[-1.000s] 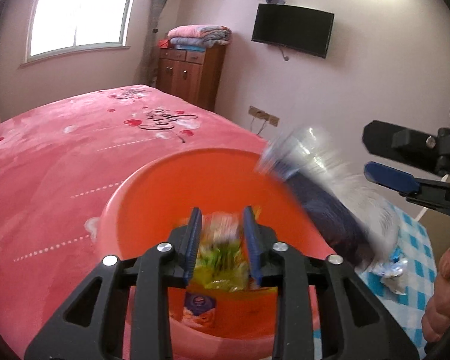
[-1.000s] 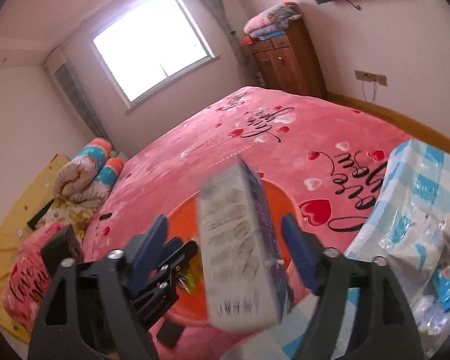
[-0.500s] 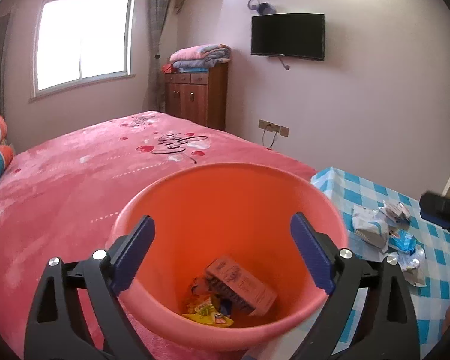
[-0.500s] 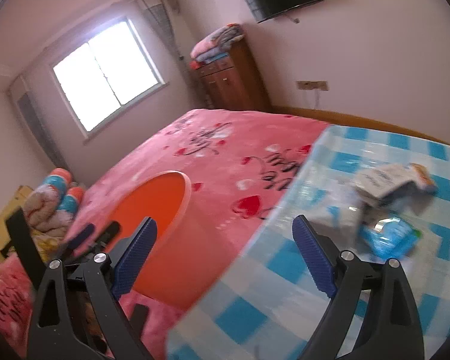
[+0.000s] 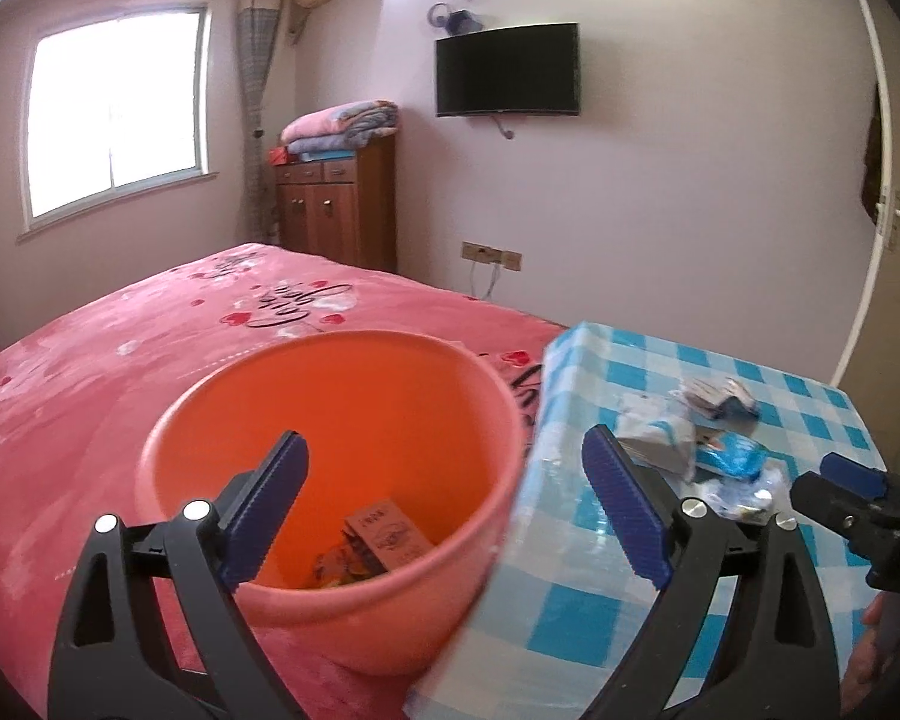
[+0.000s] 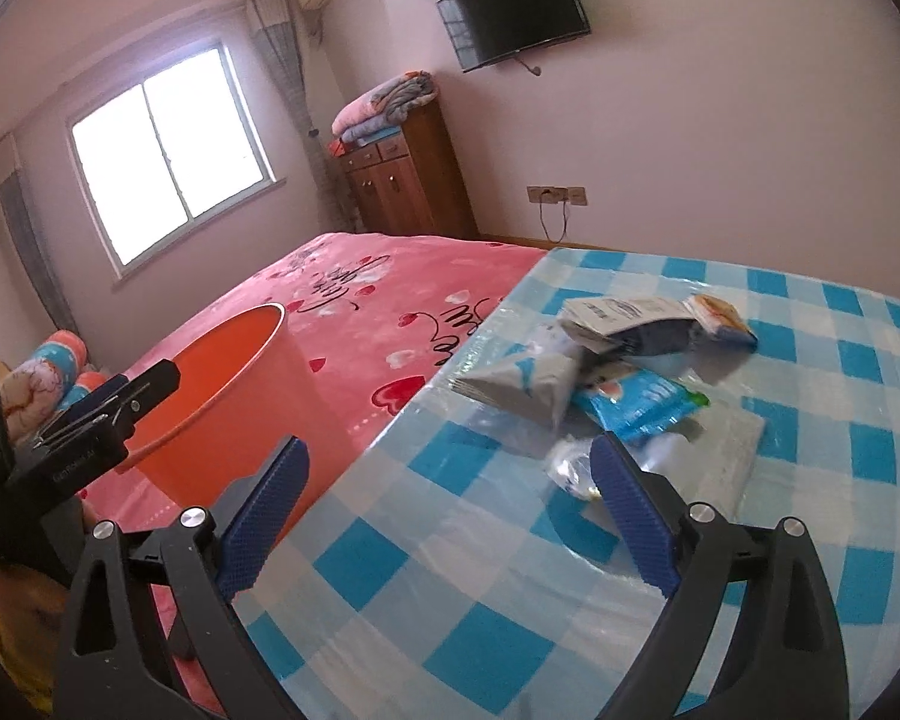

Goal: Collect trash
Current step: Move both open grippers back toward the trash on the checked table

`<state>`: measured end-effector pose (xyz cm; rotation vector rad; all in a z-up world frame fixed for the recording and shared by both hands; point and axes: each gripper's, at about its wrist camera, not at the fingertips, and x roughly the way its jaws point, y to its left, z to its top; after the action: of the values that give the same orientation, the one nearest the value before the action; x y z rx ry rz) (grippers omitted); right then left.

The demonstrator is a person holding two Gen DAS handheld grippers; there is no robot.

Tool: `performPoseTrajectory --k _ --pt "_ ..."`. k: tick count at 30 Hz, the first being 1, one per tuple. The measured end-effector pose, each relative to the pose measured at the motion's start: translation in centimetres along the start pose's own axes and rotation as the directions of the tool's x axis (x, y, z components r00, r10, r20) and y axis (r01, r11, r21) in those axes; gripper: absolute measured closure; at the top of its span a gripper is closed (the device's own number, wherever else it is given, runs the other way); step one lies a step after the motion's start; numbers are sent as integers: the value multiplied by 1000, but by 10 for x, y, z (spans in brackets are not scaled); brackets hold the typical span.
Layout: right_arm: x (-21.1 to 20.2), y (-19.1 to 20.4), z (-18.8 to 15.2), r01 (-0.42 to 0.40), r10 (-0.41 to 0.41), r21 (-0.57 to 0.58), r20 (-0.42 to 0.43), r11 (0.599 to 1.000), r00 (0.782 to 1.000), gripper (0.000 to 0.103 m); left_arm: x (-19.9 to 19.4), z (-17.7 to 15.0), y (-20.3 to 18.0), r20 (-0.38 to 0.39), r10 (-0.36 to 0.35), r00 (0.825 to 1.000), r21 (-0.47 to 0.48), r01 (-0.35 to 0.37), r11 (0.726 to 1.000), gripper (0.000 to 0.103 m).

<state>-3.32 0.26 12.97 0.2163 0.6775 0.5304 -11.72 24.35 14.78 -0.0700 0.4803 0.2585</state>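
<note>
Left wrist: I hold my left gripper (image 5: 444, 510) over the orange bin (image 5: 336, 618), jaws spread and empty, box and wrappers lying inside | Right wrist: my right gripper (image 6: 450, 510), jaws just opening and empty, faces the wrapper pile (image 6: 618, 372) on the checked table (image 6: 450, 594) | Step: between drops; next I reach for the pile and close on one piece.

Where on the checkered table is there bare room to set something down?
The table is bare along its near edge, before the trash pile, and at the right beyond the pile. It is crowded mid-table, where wrappers and packets overlap, toward the bucket side.
</note>
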Motion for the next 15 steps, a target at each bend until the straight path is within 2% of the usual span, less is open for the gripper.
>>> performPoseTrajectory --k 8,15 --pt "-22 -34 -16 27 -29 87 22 996 999 9 -1 -15 -38 -38 -9 999 95 13 995 10" --pt "-36 -63 -23 45 -53 154 45 987 998 9 -3 -22 -62 -72 -46 996 132 55 990 10"
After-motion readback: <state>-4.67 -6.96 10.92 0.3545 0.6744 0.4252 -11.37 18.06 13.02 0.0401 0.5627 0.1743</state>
